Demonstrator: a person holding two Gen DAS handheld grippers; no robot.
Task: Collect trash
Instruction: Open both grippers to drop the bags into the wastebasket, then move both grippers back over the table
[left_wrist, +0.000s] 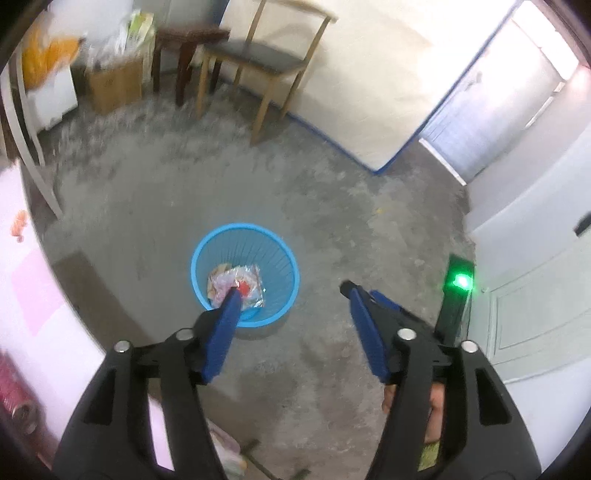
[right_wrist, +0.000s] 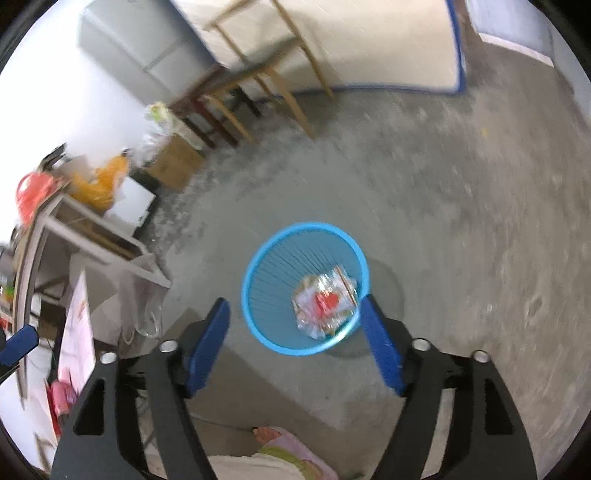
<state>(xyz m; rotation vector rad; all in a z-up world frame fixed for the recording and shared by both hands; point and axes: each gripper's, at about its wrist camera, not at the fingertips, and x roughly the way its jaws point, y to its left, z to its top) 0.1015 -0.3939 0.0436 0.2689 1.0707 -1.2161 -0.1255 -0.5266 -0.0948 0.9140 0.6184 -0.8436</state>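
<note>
A blue slatted waste basket (left_wrist: 243, 227) stands on the grey concrete floor, below and ahead of both grippers. Crumpled clear wrappers with a red piece (left_wrist: 248, 281) lie in its bottom. My left gripper (left_wrist: 291, 291) hangs above the floor, open and empty, its left fingertip overlapping the basket's inside. In the right wrist view the basket (right_wrist: 306, 226) with the wrappers (right_wrist: 325, 302) shows between the spread fingers of my right gripper (right_wrist: 293, 301), which is open and holds nothing. A unit with a green light (left_wrist: 460, 282) on the right gripper shows beside the left one.
A wooden chair (left_wrist: 258, 55) and a dark stool (left_wrist: 188, 37) stand by the far wall, with a cardboard box (left_wrist: 114, 81) beside them. A white panel with a blue edge (left_wrist: 369, 92) leans on the wall. A white door (left_wrist: 535, 314) is at right; a cluttered white table frame (right_wrist: 92, 229) at left.
</note>
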